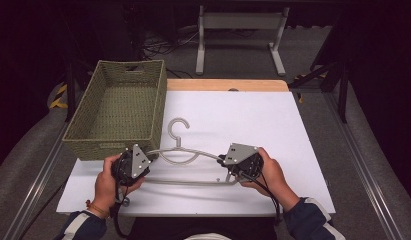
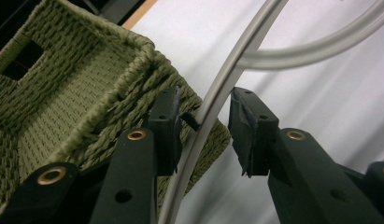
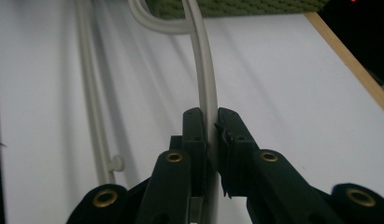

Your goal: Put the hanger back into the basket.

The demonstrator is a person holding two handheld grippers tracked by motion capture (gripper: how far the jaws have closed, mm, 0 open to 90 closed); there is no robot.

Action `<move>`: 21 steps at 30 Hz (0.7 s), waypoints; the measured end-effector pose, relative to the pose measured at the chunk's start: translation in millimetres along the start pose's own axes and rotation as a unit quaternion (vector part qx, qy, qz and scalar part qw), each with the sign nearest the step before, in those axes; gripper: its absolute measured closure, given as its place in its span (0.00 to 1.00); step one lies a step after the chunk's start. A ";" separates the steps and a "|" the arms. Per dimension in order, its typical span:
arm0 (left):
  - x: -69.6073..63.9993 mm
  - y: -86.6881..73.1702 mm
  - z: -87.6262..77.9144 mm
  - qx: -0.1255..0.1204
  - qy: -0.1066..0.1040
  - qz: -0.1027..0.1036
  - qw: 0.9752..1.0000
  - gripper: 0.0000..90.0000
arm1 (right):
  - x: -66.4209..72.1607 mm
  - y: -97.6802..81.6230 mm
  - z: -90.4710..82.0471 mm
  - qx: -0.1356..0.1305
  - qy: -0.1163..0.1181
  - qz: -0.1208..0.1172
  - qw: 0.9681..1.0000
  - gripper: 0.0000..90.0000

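Green woven basket, hanger alongside

- A green woven basket sits at the table's far left corner, with a handle slot in its far wall.
- A white table top has a bare wooden strip along its far edge.
- A pale metal frame stands on the grey floor beyond the table.

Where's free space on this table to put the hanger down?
The white table is bare right of the basket, beyond the hanger, out to its right edge. The near edge is crowded with hands and both hand-held grippers.
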State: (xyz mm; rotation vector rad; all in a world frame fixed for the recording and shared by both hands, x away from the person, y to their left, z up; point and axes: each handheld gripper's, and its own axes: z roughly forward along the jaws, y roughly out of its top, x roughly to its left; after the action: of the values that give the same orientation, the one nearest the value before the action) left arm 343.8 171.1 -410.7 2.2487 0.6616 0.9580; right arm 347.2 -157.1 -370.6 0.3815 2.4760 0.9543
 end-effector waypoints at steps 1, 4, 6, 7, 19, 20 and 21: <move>-1.0 0.8 1.5 -0.001 -0.002 0.006 1.000 0.75 | -0.6 1.3 -0.9 -0.003 0.002 0.003 1.000 0.92; -2.5 3.2 7.7 0.015 0.006 0.023 1.000 0.80 | -2.8 1.5 2.2 0.014 -0.005 0.006 1.000 0.92; -0.7 1.9 13.6 0.023 -0.012 0.018 1.000 0.77 | -5.6 -2.9 7.3 0.019 -0.002 0.014 1.000 0.92; -0.5 2.0 16.5 0.030 -0.016 0.014 0.999 0.74 | -7.3 -5.3 10.4 0.023 -0.001 0.017 1.000 0.92; -6.0 16.4 18.5 0.041 0.004 0.043 0.998 0.82 | -2.0 -1.4 -3.2 0.000 -0.015 0.001 1.000 0.92; -6.0 17.2 18.8 0.042 0.004 0.044 0.998 0.82 | -1.7 -1.3 -4.4 -0.004 -0.015 0.002 1.000 0.92; -6.0 17.2 18.8 0.042 0.004 0.044 0.998 0.82 | -1.7 -1.3 -4.4 -0.004 -0.015 0.002 1.000 0.92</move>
State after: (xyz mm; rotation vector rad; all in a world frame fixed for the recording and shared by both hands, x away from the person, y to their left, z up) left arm 357.9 149.1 -412.1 2.3654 0.6215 0.9985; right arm 346.3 -161.1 -368.1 0.3954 2.4448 0.9535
